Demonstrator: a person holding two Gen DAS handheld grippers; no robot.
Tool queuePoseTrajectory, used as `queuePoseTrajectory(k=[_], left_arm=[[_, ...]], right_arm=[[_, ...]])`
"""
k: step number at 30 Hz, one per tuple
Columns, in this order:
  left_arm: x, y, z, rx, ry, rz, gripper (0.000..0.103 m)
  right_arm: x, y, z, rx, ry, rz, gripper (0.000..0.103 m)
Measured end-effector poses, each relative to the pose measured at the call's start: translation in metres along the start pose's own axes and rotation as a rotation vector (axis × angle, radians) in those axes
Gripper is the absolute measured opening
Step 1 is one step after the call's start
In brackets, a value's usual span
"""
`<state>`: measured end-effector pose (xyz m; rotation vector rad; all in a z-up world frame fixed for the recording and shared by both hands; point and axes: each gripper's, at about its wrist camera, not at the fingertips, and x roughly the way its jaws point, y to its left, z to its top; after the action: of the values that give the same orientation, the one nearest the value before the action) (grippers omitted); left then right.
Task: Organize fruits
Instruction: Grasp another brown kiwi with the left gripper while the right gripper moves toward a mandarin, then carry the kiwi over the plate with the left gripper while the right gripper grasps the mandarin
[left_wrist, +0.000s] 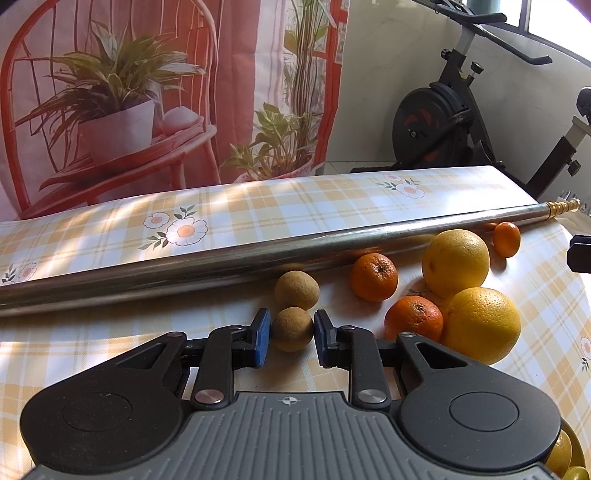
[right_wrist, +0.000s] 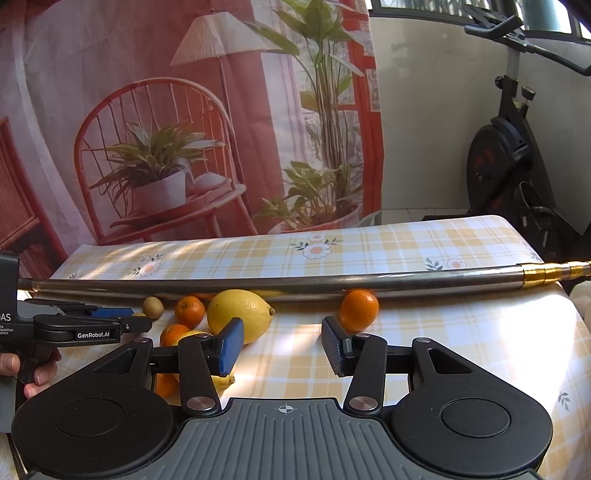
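Right, the left claw (left_wrist: 291, 334) is clenched on a small brown round fruit (left_wrist: 292, 329), both blue pads (left_wrist: 263, 338) pressed against its sides, low on the checked surface (left_wrist: 110, 332). A second brown fruit (left_wrist: 296, 290) sits just behind it, near the long metal pole (left_wrist: 184, 266) lying across the cloth. To the right: one mandarin (left_wrist: 374, 277) by the pole, another mandarin (left_wrist: 413, 318) touching a large yellow citrus (left_wrist: 480, 325), a further yellow citrus (left_wrist: 455, 263) behind, and a tiny orange fruit (left_wrist: 506, 239) up against the pole. The right claw (right_wrist: 282, 345) hangs released, jaws apart with only cloth between them; a lemon-shaped fruit (right_wrist: 240, 314) lies just beyond its left pad. A hand (right_wrist: 22, 373) grips the left tool's handle at the edge of the right wrist view
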<state>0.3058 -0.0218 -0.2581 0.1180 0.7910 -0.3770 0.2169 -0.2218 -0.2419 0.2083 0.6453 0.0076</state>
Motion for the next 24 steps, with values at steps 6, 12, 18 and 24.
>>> queuePoseTrajectory(k=[6, 12, 18, 24], left_arm=[[-0.024, 0.007, -0.004, -0.036, -0.044, -0.027, 0.027], [-0.06, 0.012, -0.013, -0.051, -0.099, -0.05, 0.027], [-0.088, 0.016, -0.028, -0.064, -0.123, -0.044, 0.027], [-0.102, 0.02, -0.034, -0.084, -0.14, -0.048, 0.027]], right_arm=[[0.005, 0.01, 0.005, -0.05, 0.021, 0.018, 0.043], [0.019, 0.039, 0.018, -0.172, 0.054, 0.077, 0.043], [0.049, 0.084, 0.026, -0.34, 0.143, 0.164, 0.043], [0.09, 0.109, 0.033, -0.372, 0.241, 0.186, 0.041]])
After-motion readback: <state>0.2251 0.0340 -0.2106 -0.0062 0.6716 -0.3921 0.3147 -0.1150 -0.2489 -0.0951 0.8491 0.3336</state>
